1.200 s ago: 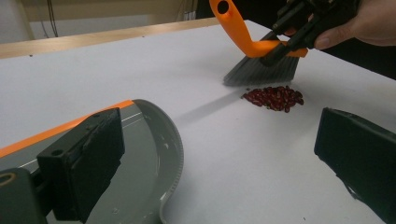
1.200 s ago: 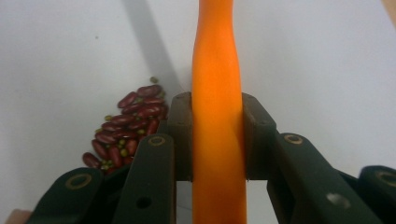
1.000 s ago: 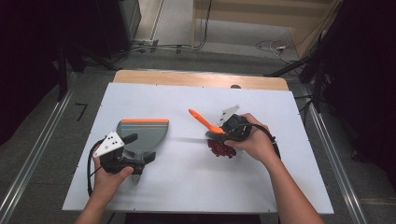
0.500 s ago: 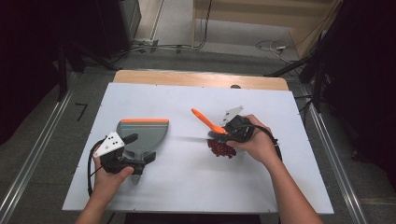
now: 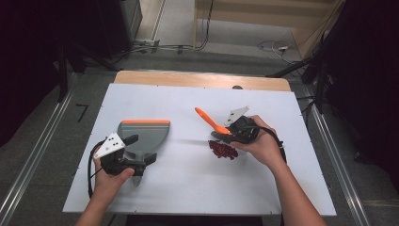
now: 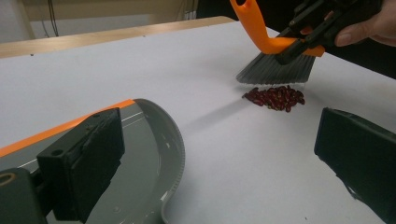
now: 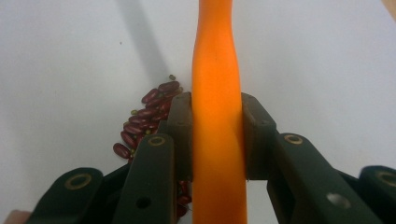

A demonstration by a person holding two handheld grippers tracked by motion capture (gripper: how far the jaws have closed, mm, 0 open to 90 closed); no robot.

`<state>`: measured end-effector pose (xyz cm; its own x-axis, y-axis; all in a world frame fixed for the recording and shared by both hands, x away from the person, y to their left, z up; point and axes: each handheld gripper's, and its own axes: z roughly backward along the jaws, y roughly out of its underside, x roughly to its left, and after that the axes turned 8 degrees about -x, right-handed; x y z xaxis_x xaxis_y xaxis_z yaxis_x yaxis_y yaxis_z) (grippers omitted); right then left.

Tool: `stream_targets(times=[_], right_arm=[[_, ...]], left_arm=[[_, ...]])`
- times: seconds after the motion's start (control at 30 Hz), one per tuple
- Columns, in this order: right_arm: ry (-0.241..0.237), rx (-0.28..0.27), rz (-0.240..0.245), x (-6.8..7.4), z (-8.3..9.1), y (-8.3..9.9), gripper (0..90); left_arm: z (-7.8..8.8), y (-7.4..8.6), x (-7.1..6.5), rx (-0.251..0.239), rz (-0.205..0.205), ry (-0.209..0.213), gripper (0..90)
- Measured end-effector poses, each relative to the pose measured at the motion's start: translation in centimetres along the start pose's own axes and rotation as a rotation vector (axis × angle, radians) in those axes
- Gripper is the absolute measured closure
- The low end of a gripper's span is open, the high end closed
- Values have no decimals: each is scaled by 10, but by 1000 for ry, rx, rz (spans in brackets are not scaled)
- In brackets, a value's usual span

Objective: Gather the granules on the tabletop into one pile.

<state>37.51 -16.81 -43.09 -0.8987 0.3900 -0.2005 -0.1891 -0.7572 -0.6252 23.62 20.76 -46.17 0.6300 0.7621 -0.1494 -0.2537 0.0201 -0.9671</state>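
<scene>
A white counter point(image 5: 188, 99) with a bare wooden strip point(image 5: 197, 79) along its far edge stands on a grey floor point(image 5: 47, 141). Metal rails point(image 5: 28, 176) run along the floor on both sides of it. Beyond the far edge, cables point(image 5: 160, 46) lie on the floor beside a light wooden panel point(image 5: 263, 9), and dark curtains point(image 5: 362, 70) close off the sides.
</scene>
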Motion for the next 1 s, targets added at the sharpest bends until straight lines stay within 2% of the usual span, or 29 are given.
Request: stream_targets(times=[0.3, 0.47, 1.0], right_arm=[[16, -48, -69, -1, 19, 2, 687], [16, -66, -131, 0, 28, 8, 687], [3, -109, -302, -3, 56, 41, 687]], left_arm=[[1, 0, 1, -7, 4, -5, 21], [2, -1, 1, -8, 4, -5, 21], [4, -1, 2, -22, 9, -1, 21]])
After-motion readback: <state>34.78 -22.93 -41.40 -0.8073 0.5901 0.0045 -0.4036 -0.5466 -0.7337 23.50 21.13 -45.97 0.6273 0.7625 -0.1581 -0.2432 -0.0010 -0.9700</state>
